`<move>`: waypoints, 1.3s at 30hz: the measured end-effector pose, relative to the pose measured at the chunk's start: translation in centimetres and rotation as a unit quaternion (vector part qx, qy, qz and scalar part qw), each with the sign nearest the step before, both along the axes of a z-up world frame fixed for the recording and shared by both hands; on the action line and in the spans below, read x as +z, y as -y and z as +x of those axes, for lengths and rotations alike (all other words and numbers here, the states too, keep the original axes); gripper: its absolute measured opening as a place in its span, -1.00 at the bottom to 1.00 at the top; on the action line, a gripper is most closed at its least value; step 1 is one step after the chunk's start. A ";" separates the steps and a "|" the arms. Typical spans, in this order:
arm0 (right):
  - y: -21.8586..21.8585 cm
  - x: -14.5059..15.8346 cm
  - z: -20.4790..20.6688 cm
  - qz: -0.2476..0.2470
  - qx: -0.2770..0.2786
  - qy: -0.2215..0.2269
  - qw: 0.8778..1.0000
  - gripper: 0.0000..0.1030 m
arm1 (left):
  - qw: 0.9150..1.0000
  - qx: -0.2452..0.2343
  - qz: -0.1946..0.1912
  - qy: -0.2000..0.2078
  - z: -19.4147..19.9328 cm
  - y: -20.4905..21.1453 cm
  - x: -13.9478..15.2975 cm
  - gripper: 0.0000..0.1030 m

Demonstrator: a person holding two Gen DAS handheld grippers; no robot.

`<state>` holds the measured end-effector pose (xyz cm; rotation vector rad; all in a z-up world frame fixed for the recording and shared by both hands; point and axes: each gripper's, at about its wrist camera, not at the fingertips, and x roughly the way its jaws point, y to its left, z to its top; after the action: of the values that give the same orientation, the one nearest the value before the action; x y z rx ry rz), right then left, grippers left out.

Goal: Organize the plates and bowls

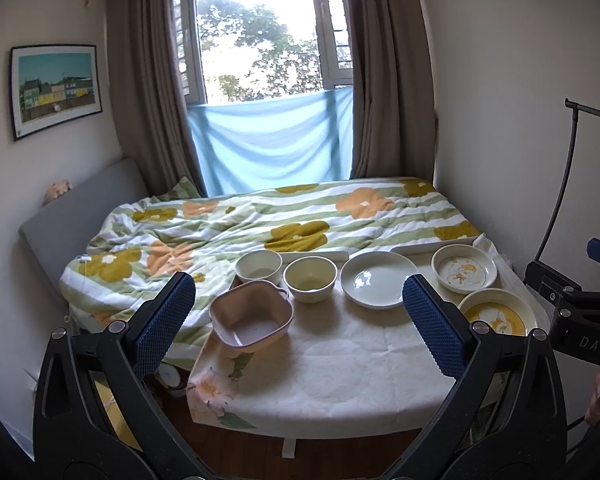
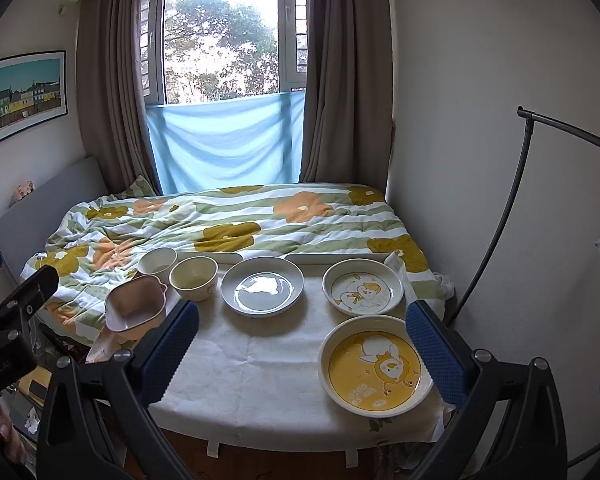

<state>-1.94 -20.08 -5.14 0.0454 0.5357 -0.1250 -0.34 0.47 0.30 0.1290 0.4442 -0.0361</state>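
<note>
Bowls and plates sit spread across your cloth-covered bench [image 2: 260,360], none stacked. At the left edge, the pink square bowl [image 2: 134,312] with small handles overhangs the bench corner. Just behind it, near the far left corner, stands the white bowl [image 2: 157,265], and right beside that the cream bowl [image 2: 193,278]. Toward the middle of the far edge rests the plain grey plate [image 2: 262,286]. Nearer the far right corner lies the white duck plate [image 2: 362,287], and in front of it, along the right edge, the yellow duck plate [image 2: 376,366].

Your left gripper [image 1: 300,320] hangs above the near edge with its blue padded fingers [image 1: 164,322] spread wide, holding nothing, aimed between the pink square bowl and the grey plate. Your right gripper [image 2: 302,356] hovers likewise near the front, fingers [image 2: 436,354] spread and empty, the right one passing just over the yellow duck plate's rim. Behind the bench, the bed [image 2: 220,220] carries a flowered quilt.
</note>
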 end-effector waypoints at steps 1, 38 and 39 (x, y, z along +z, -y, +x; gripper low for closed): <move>-0.2 0.0 0.0 0.001 -0.001 0.001 1.000 0.99 | 1.000 -0.001 0.000 0.000 0.1 -0.1 0.1 0.99; 23.0 -20.6 5.0 0.271 -0.071 -0.195 0.940 0.14 | 0.862 -0.334 -0.016 -0.380 20.3 23.2 -23.7 0.56; 23.3 -21.1 5.2 0.275 -0.069 -0.199 0.938 0.11 | 0.856 -0.336 -0.013 -0.393 20.6 23.7 -24.5 0.47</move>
<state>3.27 -43.43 -26.24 0.6163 0.9617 -0.1176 20.29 -23.18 -24.19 0.2397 1.2036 -0.8113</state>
